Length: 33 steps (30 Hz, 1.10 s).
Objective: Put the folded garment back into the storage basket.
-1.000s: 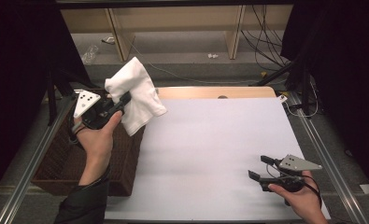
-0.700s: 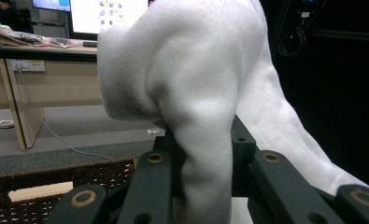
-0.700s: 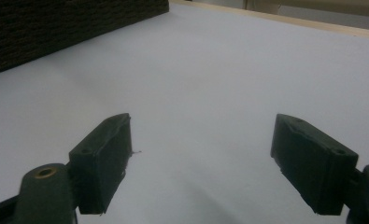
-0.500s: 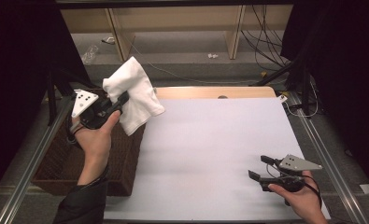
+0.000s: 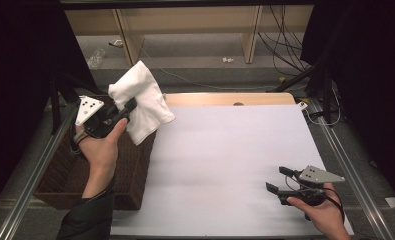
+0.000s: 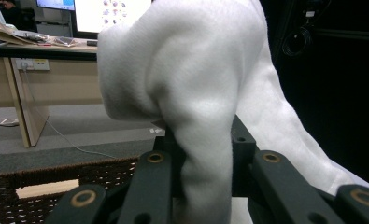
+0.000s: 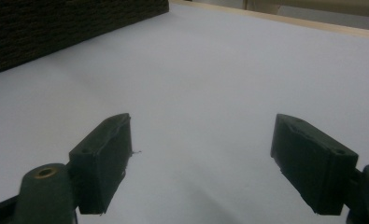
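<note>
Towel (image 5: 142, 100) clamped in left tool (image 5: 121, 114), jaw tips probably hidden; right tool (image 5: 279, 179) agape.

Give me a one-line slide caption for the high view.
Left gripper lifts a white towel above the wicker basket; right gripper waits open over the white table.

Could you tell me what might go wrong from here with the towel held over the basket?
The left gripper pinches only one fold of the white towel, so it might slip free. The hanging end lies over the wicker basket's edge and the white table, so it could drag. The right gripper rests open, far away, unable to help quickly.
</note>
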Each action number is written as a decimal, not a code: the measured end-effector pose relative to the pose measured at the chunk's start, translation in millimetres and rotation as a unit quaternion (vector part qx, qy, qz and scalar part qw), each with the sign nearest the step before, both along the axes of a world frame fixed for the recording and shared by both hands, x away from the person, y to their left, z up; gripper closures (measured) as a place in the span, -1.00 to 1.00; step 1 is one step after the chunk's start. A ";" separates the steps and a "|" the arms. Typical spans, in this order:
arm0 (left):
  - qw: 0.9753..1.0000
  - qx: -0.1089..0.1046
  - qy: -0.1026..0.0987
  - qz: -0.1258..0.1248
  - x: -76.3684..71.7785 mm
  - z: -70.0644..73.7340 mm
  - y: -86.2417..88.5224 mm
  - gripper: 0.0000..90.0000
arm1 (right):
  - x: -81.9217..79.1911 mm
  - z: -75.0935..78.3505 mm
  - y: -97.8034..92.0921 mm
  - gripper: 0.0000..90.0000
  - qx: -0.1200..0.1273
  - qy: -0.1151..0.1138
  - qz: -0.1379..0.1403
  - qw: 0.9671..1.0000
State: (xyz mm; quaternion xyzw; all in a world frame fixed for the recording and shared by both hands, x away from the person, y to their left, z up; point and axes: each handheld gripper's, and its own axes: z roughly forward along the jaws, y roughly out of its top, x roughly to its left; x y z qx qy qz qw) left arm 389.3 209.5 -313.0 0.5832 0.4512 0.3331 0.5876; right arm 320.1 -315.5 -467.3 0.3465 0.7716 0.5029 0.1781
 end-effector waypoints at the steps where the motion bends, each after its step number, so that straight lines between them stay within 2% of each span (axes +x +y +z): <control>1: 1.000 0.000 0.000 0.001 0.0 0.1 0.4 0.67 | -0.1 0.3 -0.2 -0.52 -0.001 0.001 -0.001 1.000; 33: 1.000 -0.005 0.002 0.013 1.3 -0.9 10.3 0.67 | 0.0 0.3 0.1 -0.52 -0.001 0.001 0.000 1.000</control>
